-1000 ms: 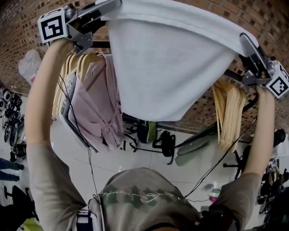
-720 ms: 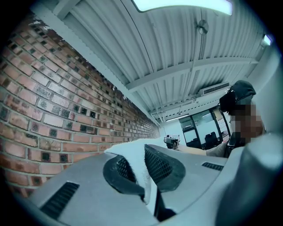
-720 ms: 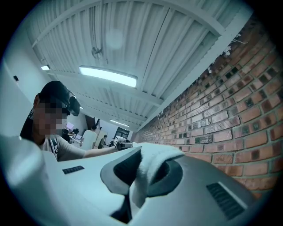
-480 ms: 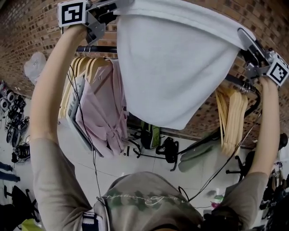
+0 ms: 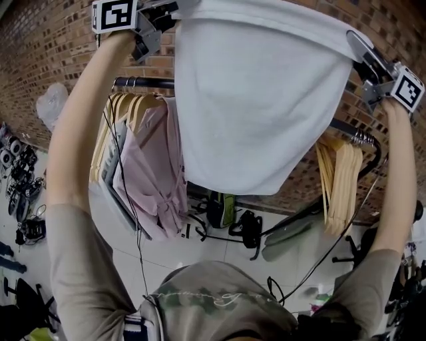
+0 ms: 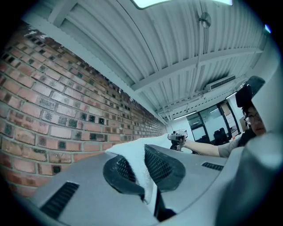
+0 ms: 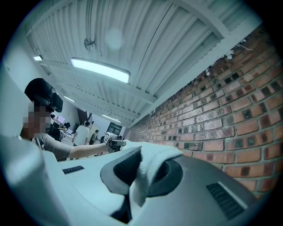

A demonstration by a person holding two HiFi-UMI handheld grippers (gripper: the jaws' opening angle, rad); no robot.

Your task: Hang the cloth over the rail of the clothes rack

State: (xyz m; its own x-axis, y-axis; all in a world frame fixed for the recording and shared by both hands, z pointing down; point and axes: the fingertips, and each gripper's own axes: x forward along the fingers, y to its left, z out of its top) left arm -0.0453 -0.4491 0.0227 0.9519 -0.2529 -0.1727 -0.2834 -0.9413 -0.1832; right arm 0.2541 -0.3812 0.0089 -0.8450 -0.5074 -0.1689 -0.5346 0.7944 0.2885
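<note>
Lift-to-rail step in hand: left gripper (image 5: 163, 13) and right gripper (image 5: 356, 48), each clamped shut on a top corner, hold the white terry cloth (image 5: 259, 100) spread before the black metal rail (image 5: 143, 82); next move, judged: carry its top edge over, then lower.

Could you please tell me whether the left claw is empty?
No, the left claw is shut on a fold of the white cloth.

Office-type workroom: brick wall (image 5: 40, 53), ribbed ceiling (image 6: 177, 44), strip light (image 7: 99, 69), clothes rack (image 5: 143, 82).
</note>
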